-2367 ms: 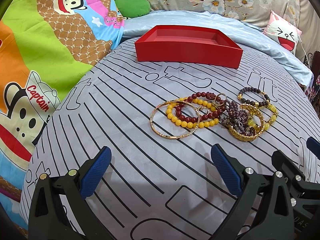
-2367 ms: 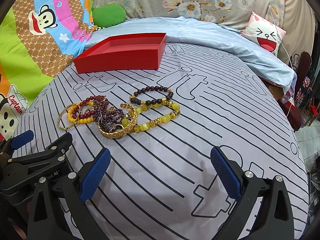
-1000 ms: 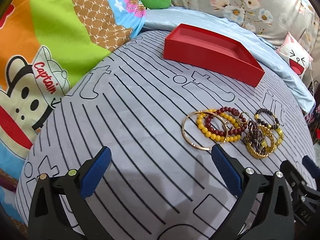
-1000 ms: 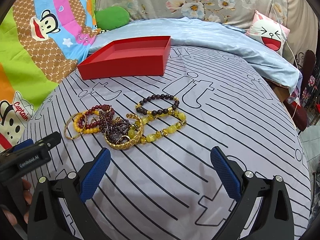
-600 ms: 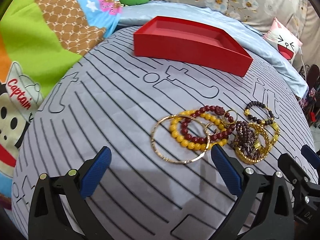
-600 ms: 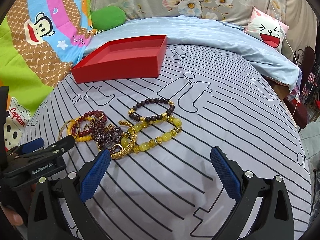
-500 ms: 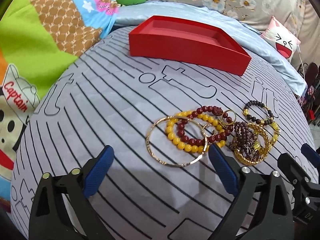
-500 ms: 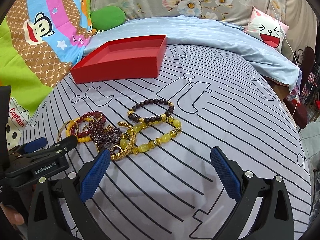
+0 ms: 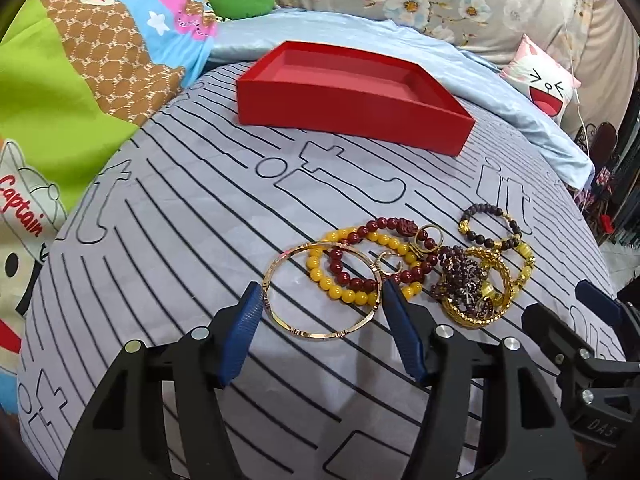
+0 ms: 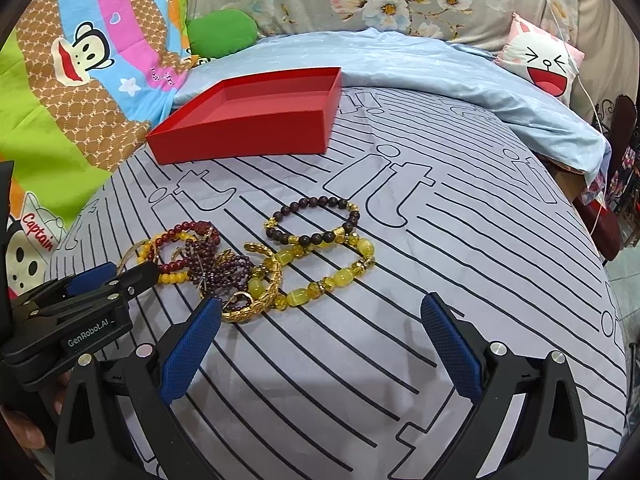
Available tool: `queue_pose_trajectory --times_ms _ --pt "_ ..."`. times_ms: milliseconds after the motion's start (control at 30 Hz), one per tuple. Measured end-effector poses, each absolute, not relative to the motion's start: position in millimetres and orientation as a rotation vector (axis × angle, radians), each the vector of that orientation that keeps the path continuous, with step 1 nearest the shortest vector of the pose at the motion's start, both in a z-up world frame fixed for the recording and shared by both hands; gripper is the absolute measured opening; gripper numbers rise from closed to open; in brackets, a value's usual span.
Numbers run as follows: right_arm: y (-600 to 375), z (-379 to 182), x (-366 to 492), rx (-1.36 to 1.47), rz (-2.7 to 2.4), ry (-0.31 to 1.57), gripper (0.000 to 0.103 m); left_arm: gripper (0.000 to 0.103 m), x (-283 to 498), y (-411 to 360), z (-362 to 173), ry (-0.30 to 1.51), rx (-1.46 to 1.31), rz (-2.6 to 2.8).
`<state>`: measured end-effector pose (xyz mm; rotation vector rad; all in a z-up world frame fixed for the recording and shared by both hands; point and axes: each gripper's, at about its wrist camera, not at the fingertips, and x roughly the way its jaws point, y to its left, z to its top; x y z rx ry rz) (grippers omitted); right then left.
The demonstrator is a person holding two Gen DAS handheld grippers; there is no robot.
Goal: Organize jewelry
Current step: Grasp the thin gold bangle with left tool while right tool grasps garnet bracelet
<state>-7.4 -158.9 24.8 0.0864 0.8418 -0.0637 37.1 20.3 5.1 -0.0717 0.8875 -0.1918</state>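
A pile of bracelets lies on the grey striped bedspread. A thin gold bangle (image 9: 280, 268) is nearest my left gripper (image 9: 322, 300), whose blue pads stand on either side of it, partly closed, not clearly clamped. Beside it lie yellow beads (image 9: 344, 292), dark red beads (image 9: 372, 228), a purple cluster (image 9: 460, 276), a gold chain bracelet (image 10: 264, 300), a dark bead bracelet (image 10: 312, 220) and a yellow stone bracelet (image 10: 340, 276). An empty red tray (image 9: 352, 108) sits behind; it also shows in the right wrist view (image 10: 248, 136). My right gripper (image 10: 320, 316) is open, empty, before the pile.
A colourful cartoon blanket (image 9: 60, 100) lies left, a light blue quilt (image 10: 460, 76) behind the tray, a green cushion (image 10: 222, 32) and a white face pillow (image 10: 540, 64) at the back. The bed edge drops at right.
My left gripper has moved in over the gold bangle and its jaws have narrowed around it. The right gripper has held almost still, open.
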Motion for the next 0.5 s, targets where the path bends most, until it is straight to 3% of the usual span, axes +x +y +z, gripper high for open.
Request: queue_pose_trajectory --times_ms 300,500 --pt "-147.5 28.8 -5.2 0.079 -0.017 0.836 0.095 0.059 30.9 40.1 22.9 0.857 -0.085 -0.144" --pt "-130.6 32.3 6.6 0.062 0.048 0.843 0.082 0.059 34.4 47.8 23.3 0.854 -0.078 -0.113"
